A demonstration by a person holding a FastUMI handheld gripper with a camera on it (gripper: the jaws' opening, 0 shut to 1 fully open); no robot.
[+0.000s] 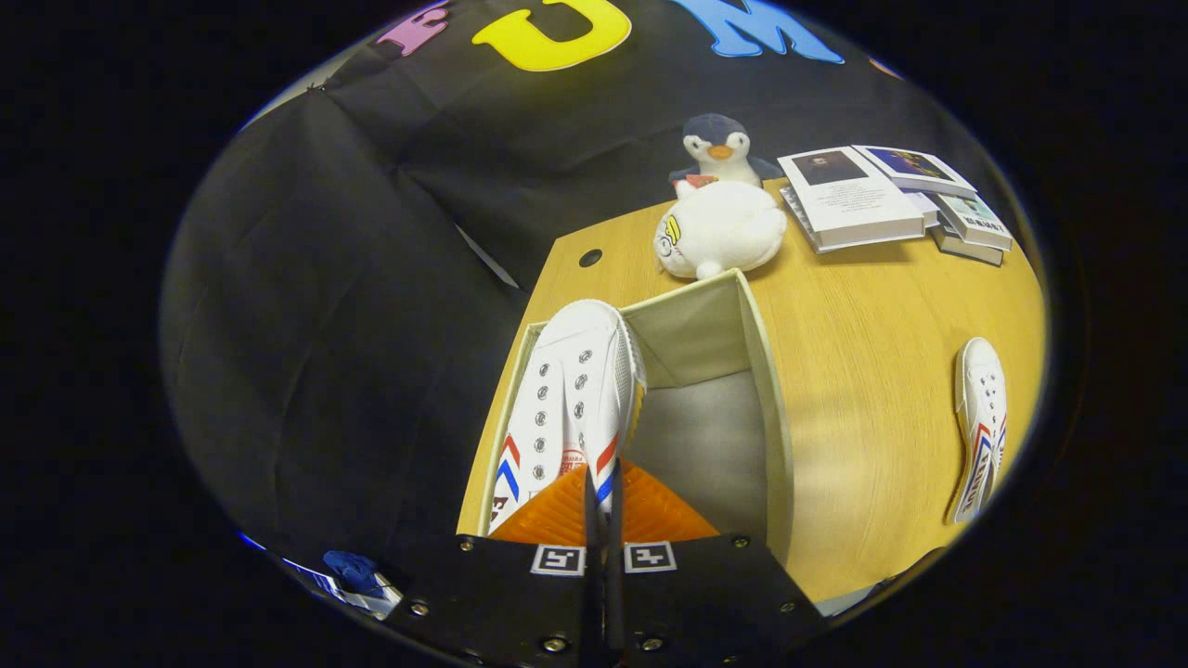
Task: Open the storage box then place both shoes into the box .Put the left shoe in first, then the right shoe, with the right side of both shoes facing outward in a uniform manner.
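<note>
My gripper (601,492) has its two orange fingers (557,510) pressed nearly together, pinching the heel edge of a white shoe (571,399) between them. That shoe has red and blue stripes on its sides and two rows of metal eyelets, and it points away from me, toe forward, hanging over the left part of the open box (756,371). The box is a cream fabric one with a grey bottom, which is bare to the right of the shoe. It stands at the near left corner of a wooden table (863,325). Well to the right of the box, the second shoe (981,422) lies on the tabletop with its toe away from me. Just beyond the box's far wall sits a round white plush toy (719,232), and a penguin plush (716,148) stands right behind it. Further right, at the far end of the table, lies a stack of books (882,199).
</note>
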